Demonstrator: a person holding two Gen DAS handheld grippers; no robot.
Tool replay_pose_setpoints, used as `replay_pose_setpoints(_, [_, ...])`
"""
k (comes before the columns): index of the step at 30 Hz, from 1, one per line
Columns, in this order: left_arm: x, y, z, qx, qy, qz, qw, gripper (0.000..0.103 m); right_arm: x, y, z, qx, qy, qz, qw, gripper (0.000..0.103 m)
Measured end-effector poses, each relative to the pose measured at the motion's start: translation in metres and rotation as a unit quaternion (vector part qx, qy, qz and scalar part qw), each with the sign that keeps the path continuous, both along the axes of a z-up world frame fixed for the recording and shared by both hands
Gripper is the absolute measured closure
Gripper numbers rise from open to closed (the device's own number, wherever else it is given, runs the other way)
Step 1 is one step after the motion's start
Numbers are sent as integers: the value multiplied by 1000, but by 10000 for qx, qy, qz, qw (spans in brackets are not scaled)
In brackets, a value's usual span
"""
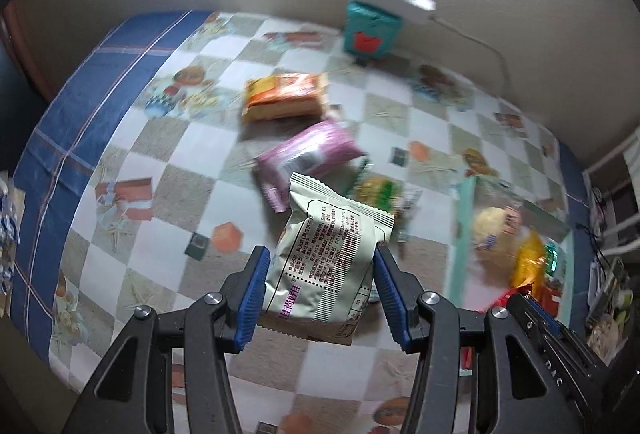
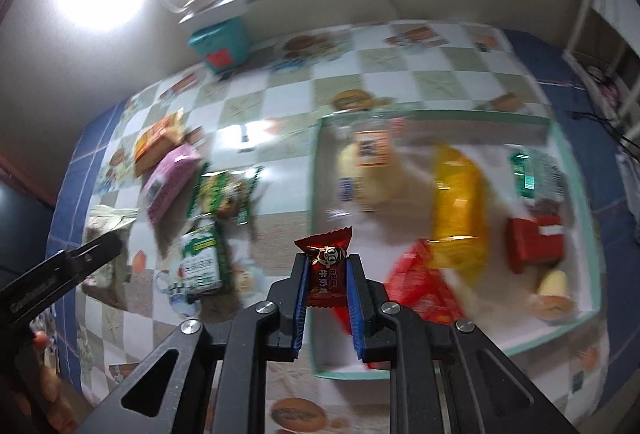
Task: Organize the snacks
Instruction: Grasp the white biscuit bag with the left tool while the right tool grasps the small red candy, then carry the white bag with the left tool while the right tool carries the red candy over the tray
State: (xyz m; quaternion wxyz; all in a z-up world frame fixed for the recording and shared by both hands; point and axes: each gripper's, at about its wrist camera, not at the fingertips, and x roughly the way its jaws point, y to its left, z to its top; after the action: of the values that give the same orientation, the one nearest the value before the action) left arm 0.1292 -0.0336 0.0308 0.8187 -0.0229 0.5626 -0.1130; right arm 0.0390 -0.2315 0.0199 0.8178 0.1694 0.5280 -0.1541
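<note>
- Left gripper (image 1: 320, 294), blue pads part-open, clamped on a grey-green snack packet (image 1: 326, 258) raised above the checked tablecloth (image 1: 168, 194).
- Right gripper (image 2: 329, 298), nearly closed, pinching a small red candy (image 2: 327, 270) over the tray's (image 2: 576, 234) near edge.
- At 12 o'clock from the packet, lying loose: purple packet (image 1: 308, 154), orange packet (image 1: 284, 96).

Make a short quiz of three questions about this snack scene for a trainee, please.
1. True or false: the left claw holds a pale packet.
2. What does the right claw grip? A) red candy B) pink packet C) nothing
3. Fill in: the yellow packet lies inside the ____.

Key: 1 true; 2 A; 3 tray.
</note>
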Motion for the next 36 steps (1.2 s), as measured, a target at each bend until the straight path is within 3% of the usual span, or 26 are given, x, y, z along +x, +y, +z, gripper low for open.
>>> replay_pose_setpoints(6, [-20, -44, 14, -99, -165, -467, 9987, 48, -29, -36, 9, -65, -7, -498, 9987, 84])
replay_pose_setpoints(18, [-39, -123, 0, -143, -84, -1166, 9930, 48, -67, -101, 3, 81, 155, -1261, 9919, 83])
replay_pose_setpoints(36, [-30, -172, -53, -271, 313, -1480, 9881, 48, -66, -120, -35, 458, 618, -1471, 9861, 83])
